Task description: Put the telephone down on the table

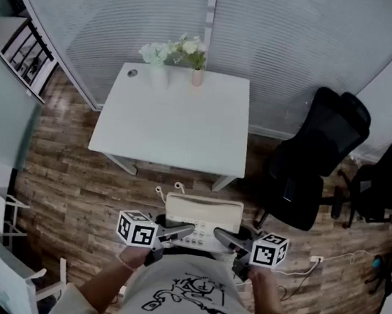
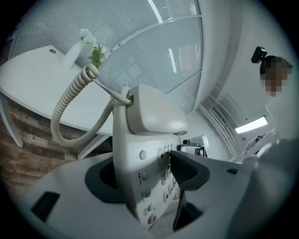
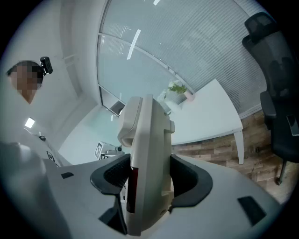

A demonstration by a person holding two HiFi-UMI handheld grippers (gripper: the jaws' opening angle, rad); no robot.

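Note:
I hold a cream desk telephone (image 1: 203,218) in the air between both grippers, over the wooden floor in front of the white table (image 1: 175,126). My left gripper (image 1: 186,230) is shut on its left side, one pad on the keypad (image 2: 161,179) in the left gripper view. My right gripper (image 1: 221,236) is shut on its right side; in the right gripper view the telephone's edge (image 3: 149,154) stands upright between the two pads. The handset (image 2: 154,112) rests on its cradle. The coiled cord (image 2: 65,112) hangs in a loop from it.
Two vases of flowers (image 1: 174,53) and a small round object (image 1: 132,73) stand at the table's far edge. A black office chair (image 1: 314,166) is right of the table, with another dark chair (image 1: 383,178) beyond it. White furniture (image 1: 0,268) stands at lower left.

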